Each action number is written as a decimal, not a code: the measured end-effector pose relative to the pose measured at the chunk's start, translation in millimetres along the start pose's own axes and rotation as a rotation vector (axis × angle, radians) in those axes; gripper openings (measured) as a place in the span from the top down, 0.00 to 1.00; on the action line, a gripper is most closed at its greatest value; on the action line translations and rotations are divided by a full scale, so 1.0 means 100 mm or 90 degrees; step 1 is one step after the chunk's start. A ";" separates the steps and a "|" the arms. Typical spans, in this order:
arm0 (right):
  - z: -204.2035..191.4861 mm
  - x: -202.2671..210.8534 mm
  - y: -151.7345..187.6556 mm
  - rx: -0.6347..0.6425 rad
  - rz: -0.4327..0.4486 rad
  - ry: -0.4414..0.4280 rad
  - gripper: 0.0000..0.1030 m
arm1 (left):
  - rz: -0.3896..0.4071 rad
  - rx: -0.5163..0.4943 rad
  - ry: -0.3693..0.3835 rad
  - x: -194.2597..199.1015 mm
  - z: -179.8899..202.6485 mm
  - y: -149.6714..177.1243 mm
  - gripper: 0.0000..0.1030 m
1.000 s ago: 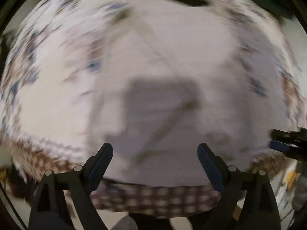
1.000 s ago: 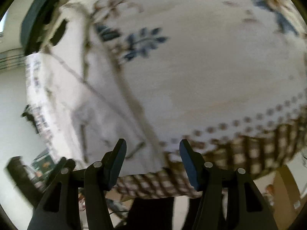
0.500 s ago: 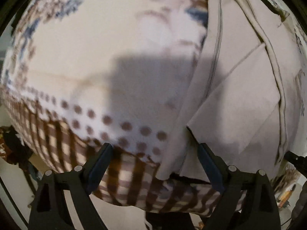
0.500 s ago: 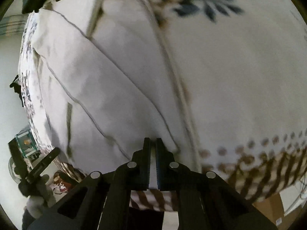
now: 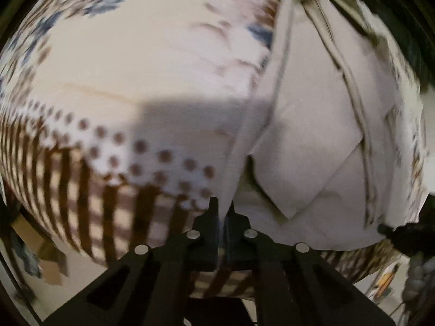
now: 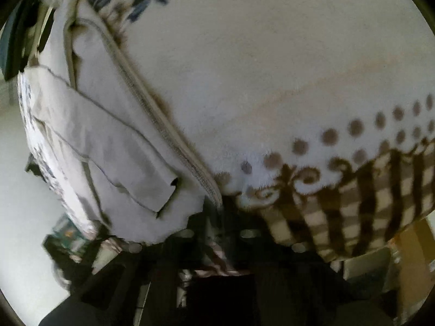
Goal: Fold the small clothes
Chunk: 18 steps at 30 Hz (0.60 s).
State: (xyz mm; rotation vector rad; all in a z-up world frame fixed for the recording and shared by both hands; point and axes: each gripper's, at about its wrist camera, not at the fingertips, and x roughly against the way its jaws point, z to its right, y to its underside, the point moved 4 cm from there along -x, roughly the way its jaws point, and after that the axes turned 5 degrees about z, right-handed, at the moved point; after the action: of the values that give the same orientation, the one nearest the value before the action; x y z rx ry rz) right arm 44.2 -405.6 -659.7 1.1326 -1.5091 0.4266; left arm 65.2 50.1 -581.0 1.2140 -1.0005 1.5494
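A pale beige garment (image 5: 312, 141) lies partly folded on a cream tablecloth (image 5: 122, 76) with blue flowers, brown dots and a brown checked border. My left gripper (image 5: 222, 212) is shut on the garment's near left edge. In the right wrist view the same garment (image 6: 114, 141) lies at the left, its seamed edge running down to my right gripper (image 6: 217, 212), which is shut on the garment's near corner. The right fingers are dark and blurred below the cloth.
The table edge with the checked border (image 6: 367, 203) hangs close in front of both grippers. The other gripper (image 5: 407, 233) shows at the right edge of the left wrist view. Cardboard (image 6: 407, 244) and floor clutter lie below the table.
My left gripper has closed from open onto the garment's left edge. My right gripper stays shut on its corner, and the cloth has lifted and shifted slightly.
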 end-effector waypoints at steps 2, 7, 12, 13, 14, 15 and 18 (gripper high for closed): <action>0.05 0.06 -0.01 -0.009 0.021 0.022 0.96 | 0.001 0.013 0.000 0.04 -0.11 0.08 0.98; 0.00 -0.07 0.00 -0.021 -0.015 0.011 0.91 | -0.031 0.052 0.041 -0.07 -0.15 0.15 0.95; -0.10 -0.09 -0.01 -0.032 -0.031 -0.021 0.55 | -0.082 0.075 0.087 -0.26 -0.26 0.20 0.86; -0.09 -0.13 0.00 -0.034 -0.042 -0.018 0.55 | -0.086 0.080 0.093 -0.30 -0.29 0.17 0.86; -0.14 -0.20 0.02 -0.037 -0.049 -0.017 0.55 | -0.088 0.086 0.101 -0.32 -0.31 0.15 0.86; -0.20 -0.24 0.05 -0.040 -0.051 -0.018 0.56 | -0.085 0.087 0.103 -0.34 -0.31 0.10 0.87; -0.26 -0.23 0.11 -0.046 -0.041 -0.037 0.94 | -0.069 0.074 0.102 -0.20 -0.33 0.03 0.98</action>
State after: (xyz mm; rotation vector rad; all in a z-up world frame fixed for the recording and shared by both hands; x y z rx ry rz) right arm 47.1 -370.7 -669.3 1.1425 -1.5223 0.2956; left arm 56.6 77.1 -607.5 1.1830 -0.7381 1.6093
